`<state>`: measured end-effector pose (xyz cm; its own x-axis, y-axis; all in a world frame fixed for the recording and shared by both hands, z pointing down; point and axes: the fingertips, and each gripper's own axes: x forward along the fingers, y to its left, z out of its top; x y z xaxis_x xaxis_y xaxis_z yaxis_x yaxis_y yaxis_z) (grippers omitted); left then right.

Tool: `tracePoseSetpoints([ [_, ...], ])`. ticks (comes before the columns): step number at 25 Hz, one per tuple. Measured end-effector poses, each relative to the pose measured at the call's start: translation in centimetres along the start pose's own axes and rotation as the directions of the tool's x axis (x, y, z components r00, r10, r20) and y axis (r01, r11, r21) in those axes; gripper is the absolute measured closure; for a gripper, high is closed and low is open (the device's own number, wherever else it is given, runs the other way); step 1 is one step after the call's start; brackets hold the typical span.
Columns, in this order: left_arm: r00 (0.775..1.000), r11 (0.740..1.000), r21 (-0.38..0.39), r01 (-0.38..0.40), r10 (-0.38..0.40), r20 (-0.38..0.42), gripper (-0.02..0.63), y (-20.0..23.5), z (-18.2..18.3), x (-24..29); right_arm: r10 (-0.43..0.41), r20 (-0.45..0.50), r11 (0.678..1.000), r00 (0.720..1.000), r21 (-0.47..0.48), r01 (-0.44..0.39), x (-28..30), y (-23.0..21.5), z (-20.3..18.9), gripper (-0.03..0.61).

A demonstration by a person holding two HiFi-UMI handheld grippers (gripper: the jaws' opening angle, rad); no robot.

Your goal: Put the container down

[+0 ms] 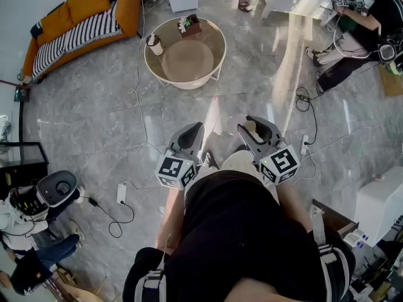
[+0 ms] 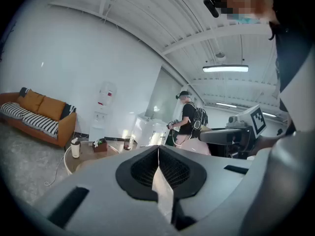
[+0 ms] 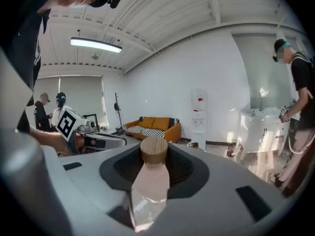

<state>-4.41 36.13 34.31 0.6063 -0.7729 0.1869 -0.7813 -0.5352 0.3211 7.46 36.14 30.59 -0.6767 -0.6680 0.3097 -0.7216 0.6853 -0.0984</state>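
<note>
Right gripper view: gripper (image 3: 154, 154) clamps clear, maybe glass, wood-lidded container (image 3: 149, 183).

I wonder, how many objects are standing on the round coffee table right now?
3 on the round table: a white tumbler at its left edge, a small planter box beside it, a glass further right. None seems hidden.

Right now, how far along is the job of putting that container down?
Done: the container is picked up, its wooden lid showing between the jaws of the right gripper, which clamp it. In hand: it is carried over the floor, short of the round table. Left: set it down and let go. The left gripper is shut and empty.
</note>
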Motion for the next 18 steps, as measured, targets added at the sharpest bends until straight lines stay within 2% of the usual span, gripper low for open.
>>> tracePoseSetpoints([
  [18,1.0,1.0,-0.001,0.0,0.0,0.017,0.594,0.8,0.4,-0.6,0.028,0.03,1.0,0.999,0.005,-0.028,0.1,1.3,1.6,0.442],
])
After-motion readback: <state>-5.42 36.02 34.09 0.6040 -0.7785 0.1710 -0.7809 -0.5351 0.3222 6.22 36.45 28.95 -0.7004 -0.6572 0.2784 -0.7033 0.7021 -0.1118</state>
